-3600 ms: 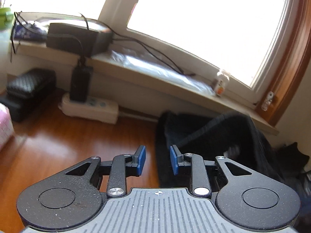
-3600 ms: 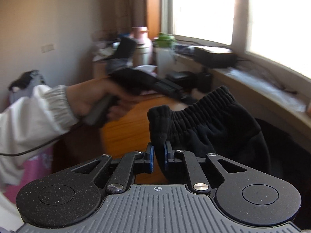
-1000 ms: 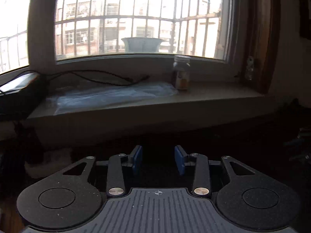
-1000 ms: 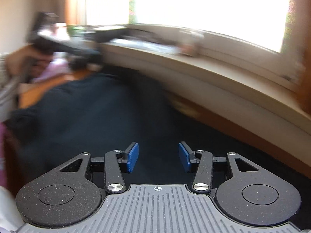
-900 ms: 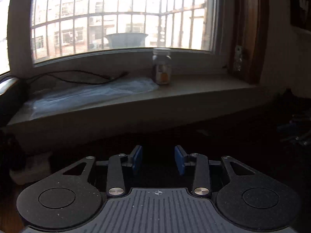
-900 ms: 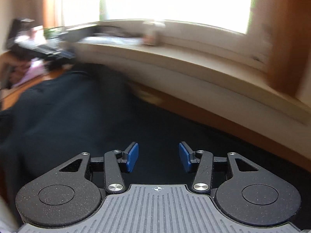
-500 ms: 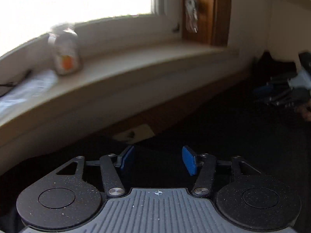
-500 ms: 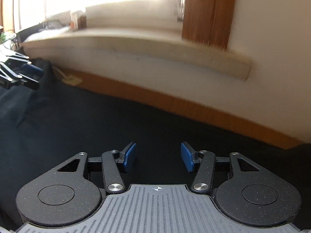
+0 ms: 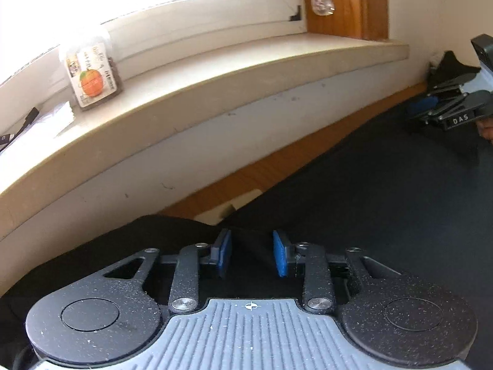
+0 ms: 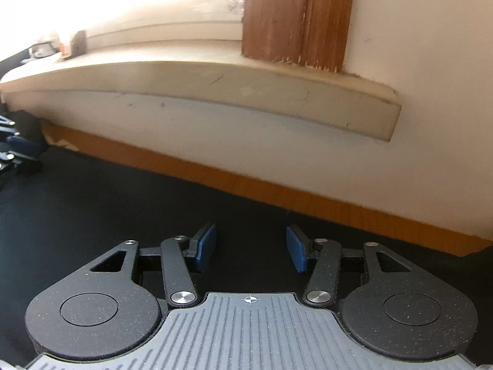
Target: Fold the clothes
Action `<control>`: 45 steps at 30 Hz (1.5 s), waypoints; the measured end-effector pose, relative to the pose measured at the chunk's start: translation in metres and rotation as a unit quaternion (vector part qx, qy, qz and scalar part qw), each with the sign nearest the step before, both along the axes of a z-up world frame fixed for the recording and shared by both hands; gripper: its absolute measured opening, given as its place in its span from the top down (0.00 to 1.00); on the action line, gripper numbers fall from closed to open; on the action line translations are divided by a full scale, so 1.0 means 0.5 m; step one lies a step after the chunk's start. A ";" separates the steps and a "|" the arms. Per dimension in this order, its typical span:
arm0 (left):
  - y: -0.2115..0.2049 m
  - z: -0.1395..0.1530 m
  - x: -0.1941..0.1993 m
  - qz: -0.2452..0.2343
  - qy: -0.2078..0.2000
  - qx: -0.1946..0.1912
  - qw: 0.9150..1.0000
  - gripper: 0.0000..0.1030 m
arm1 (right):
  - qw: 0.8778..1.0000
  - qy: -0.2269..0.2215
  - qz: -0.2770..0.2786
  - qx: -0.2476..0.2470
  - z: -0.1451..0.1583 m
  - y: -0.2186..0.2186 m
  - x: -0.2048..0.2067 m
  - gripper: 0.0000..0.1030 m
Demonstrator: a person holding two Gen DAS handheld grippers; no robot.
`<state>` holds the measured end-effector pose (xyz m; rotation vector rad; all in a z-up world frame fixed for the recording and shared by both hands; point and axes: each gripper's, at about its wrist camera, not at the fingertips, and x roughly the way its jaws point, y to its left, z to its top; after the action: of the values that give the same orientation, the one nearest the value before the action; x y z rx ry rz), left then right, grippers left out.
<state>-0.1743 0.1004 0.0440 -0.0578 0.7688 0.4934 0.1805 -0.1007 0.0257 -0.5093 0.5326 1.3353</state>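
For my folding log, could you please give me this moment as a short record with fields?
garment: black garment spread on the wooden table, along the wall below the windowsill
left tongs: low over a raised fold at the garment's edge, jaws just closing, fabric between them, pads not clearly pressing
right tongs: open over flat cloth, nothing gripped
sill item: jar with orange label
fold status: not yet made

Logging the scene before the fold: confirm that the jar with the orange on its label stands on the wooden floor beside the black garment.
Not quite. The jar with the orange on its label stands on the windowsill, above the wall, not on the wooden floor. The left wrist view shows it. The black garment does lie on that floor below.
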 end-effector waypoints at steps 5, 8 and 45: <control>-0.033 0.029 -0.014 0.008 -0.008 0.002 1.000 0.60 | 1.000 0.015 0.004 0.012 0.036 -0.056 0.002 0.52; -0.087 0.052 -0.026 -0.019 -0.020 0.000 1.000 0.55 | 0.999 0.021 0.020 0.016 0.061 -0.127 -0.003 0.51; -0.500 0.045 0.005 -0.231 0.014 0.007 0.973 0.72 | 0.986 -0.042 -0.163 0.016 -0.007 -0.588 -0.031 0.42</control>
<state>-0.1718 -0.1495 0.0663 0.1410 0.7760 0.0557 0.1648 -0.3946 0.0221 -0.4290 0.4995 1.0051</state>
